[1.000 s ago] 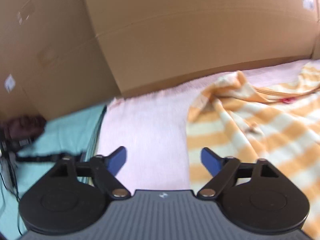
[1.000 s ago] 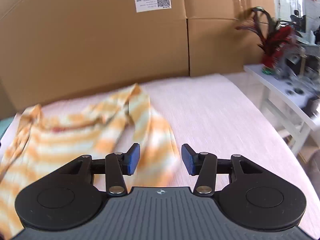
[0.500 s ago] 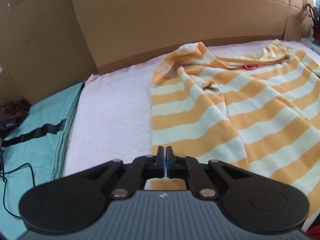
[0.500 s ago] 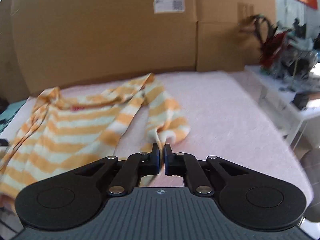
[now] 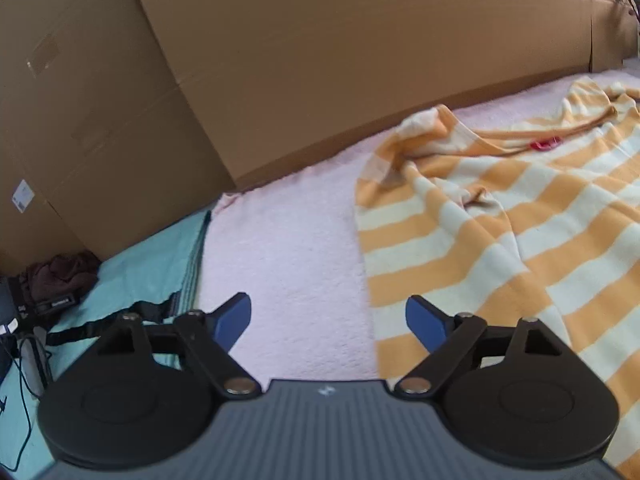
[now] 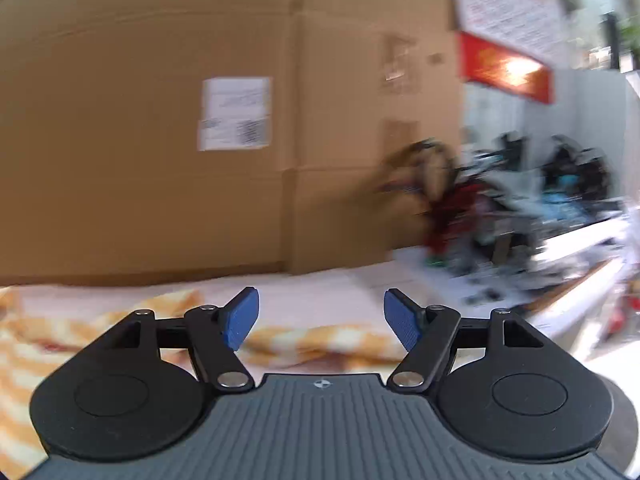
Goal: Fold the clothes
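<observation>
An orange and cream striped shirt (image 5: 500, 232) lies spread on the pink cloth (image 5: 288, 248), its collar with a red tag toward the cardboard wall. My left gripper (image 5: 328, 320) hovers over the pink cloth at the shirt's left edge, its jaws opening with nothing between them. In the blurred right wrist view, my right gripper (image 6: 320, 318) is raised above the shirt (image 6: 320, 340), its jaws opening and empty, the shirt's fabric showing low behind the blue pads.
Tall cardboard boxes (image 5: 320, 60) wall the back of the surface. A teal sheet (image 5: 152, 264) with a black strap, a dark brown bundle (image 5: 60, 276) and cables lie at left. A white side table (image 6: 560, 248) with clutter stands at right.
Both grippers were open, snapped shut empty half a second ago, and stand open again. The right view has tilted upward and blurred. The left view has shifted left off the shirt.
</observation>
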Available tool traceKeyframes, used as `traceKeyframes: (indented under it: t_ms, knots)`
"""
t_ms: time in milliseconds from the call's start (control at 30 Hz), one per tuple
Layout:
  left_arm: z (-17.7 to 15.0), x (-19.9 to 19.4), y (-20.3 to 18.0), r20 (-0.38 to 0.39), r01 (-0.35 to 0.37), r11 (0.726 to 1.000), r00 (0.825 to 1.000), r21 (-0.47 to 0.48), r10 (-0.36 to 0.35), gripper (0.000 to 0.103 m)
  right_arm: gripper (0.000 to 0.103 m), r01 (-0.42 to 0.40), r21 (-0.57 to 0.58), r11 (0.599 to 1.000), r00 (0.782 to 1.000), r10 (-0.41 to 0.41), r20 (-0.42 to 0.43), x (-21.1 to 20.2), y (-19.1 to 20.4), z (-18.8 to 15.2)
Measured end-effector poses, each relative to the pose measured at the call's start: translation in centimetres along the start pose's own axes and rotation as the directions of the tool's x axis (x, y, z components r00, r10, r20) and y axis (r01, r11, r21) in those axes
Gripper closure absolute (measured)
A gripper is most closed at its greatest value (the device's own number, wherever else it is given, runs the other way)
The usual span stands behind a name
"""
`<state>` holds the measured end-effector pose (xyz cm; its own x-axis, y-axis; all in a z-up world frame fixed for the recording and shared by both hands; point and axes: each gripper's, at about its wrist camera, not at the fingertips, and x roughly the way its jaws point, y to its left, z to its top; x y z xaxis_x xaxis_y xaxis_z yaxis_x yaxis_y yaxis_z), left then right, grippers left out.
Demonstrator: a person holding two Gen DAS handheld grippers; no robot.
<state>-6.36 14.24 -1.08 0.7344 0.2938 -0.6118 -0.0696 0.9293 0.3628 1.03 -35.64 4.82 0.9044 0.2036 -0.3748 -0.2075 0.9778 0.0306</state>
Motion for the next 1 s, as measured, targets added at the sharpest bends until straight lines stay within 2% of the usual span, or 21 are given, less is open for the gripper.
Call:
traceKeyframes:
  t_ms: [33,67,133,167,200,233,333,367,400,467,567,633,667,700,733,767,800,867,900,933,1000]
  knots:
    - [0.1,0.8,-0.6,-0.018,0.004,1.000,1.000,0.004,-0.004,0.034,0.036,-0.086,-0.010,0.996,0.995,0.085,-0.047,0.8,1.0,-0.3]
    - [0.2,1.7,-1.0,-0.043,0.012,1.000,0.999,0.002,-0.012,0.040,0.041,-0.166,-0.004,0.986,0.982,0.165,-0.092,1.8,2.0,-0.6]
    - [0.2,2.2,-1.1,-0.023,0.023,0.999,0.999,-0.046,-0.024,0.058,0.047,-0.283,0.065,0.957,0.944,0.289,-0.161,3.9,3.9,-0.8]
    - [0.3,2.2,-1.1,-0.024,0.043,0.997,0.999,-0.057,-0.045,0.068,0.047,-0.307,0.089,0.948,0.930,0.318,-0.182,5.0,4.7,-0.9]
    - [0.3,2.2,-1.1,-0.025,0.063,0.996,0.998,-0.067,-0.065,0.087,0.046,-0.330,0.114,0.937,0.916,0.347,-0.203,6.1,5.4,-0.9]
    - [0.4,2.2,-1.3,-0.031,0.063,0.996,0.997,-0.066,-0.065,0.100,0.046,-0.344,0.134,0.929,0.903,0.366,-0.223,7.3,6.2,-0.9]
    - [0.4,2.0,-1.4,-0.033,0.045,0.998,0.998,-0.054,-0.046,0.100,0.048,-0.343,0.183,0.921,0.878,0.384,-0.286,10.6,7.9,-1.0]
    - [0.3,2.0,-1.3,-0.036,0.044,0.997,0.998,-0.057,-0.046,0.100,0.061,-0.340,0.209,0.917,0.866,0.392,-0.310,11.6,8.2,-0.9]
    - [0.3,2.0,-1.3,-0.039,0.044,0.997,0.998,-0.060,-0.046,0.100,0.102,-0.328,0.239,0.914,0.852,0.395,-0.343,12.8,8.4,-0.6]
    - [0.3,2.2,-1.1,-0.042,0.033,0.998,0.999,-0.059,-0.035,0.100,0.102,-0.291,0.321,0.901,0.843,0.400,-0.359,14.9,8.2,0.6]
    - [0.6,2.9,-0.8,-0.047,-0.003,0.999,0.999,-0.050,0.000,0.100,0.101,-0.330,0.423,0.844,0.847,0.462,-0.261,17.6,7.4,3.5]
    - [1.0,3.9,-0.7,-0.064,-0.094,0.995,0.994,-0.019,0.093,0.100,0.090,-0.286,0.417,0.863,0.880,0.408,-0.241,18.5,7.3,4.8]
    - [1.2,4.2,0.1,-0.074,-0.105,0.994,0.992,-0.032,0.102,0.100,0.089,-0.277,0.405,0.871,0.885,0.396,-0.246,18.3,7.2,5.1]
    - [1.4,4.6,0.8,-0.084,-0.115,0.992,0.990,-0.044,0.111,0.100,0.083,-0.299,0.398,0.867,0.871,0.419,-0.258,17.7,7.1,5.1]
    - [1.6,4.2,1.5,-0.078,-0.080,0.995,0.994,-0.056,0.076,0.100,0.075,-0.320,0.394,0.862,0.855,0.442,-0.272,16.9,6.9,5.0]
    - [1.8,3.9,2.2,-0.071,-0.045,0.997,0.997,-0.066,0.040,0.100,0.059,-0.341,0.396,0.853,0.835,0.468,-0.289,15.8,6.7,4.7]
    - [2.2,3.0,2.2,-0.026,-0.021,0.999,0.999,-0.042,0.020,0.098,0.055,-0.345,0.389,0.854,0.825,0.474,-0.309,14.6,6.6,4.2]
    - [3.5,1.5,1.2,0.077,-0.043,0.996,0.996,0.079,0.037,0.085,0.055,-0.285,0.332,0.899,0.846,0.398,-0.354,12.2,6.4,3.2]
    - [4.5,1.7,0.5,0.111,-0.037,0.991,0.994,0.131,0.022,0.072,0.051,-0.262,0.301,0.917,0.858,0.364,-0.363,11.4,6.3,2.7]
    - [5.4,1.9,-0.1,0.145,-0.032,0.982,0.989,0.184,0.005,0.050,0.050,-0.267,0.286,0.920,0.851,0.364,-0.378,11.2,6.3,2.1]
    - [7.1,3.2,-1.3,0.181,-0.008,0.963,0.983,0.269,-0.043,0.030,0.050,-0.278,0.308,0.910,0.814,0.393,-0.428,11.6,6.5,1.1]
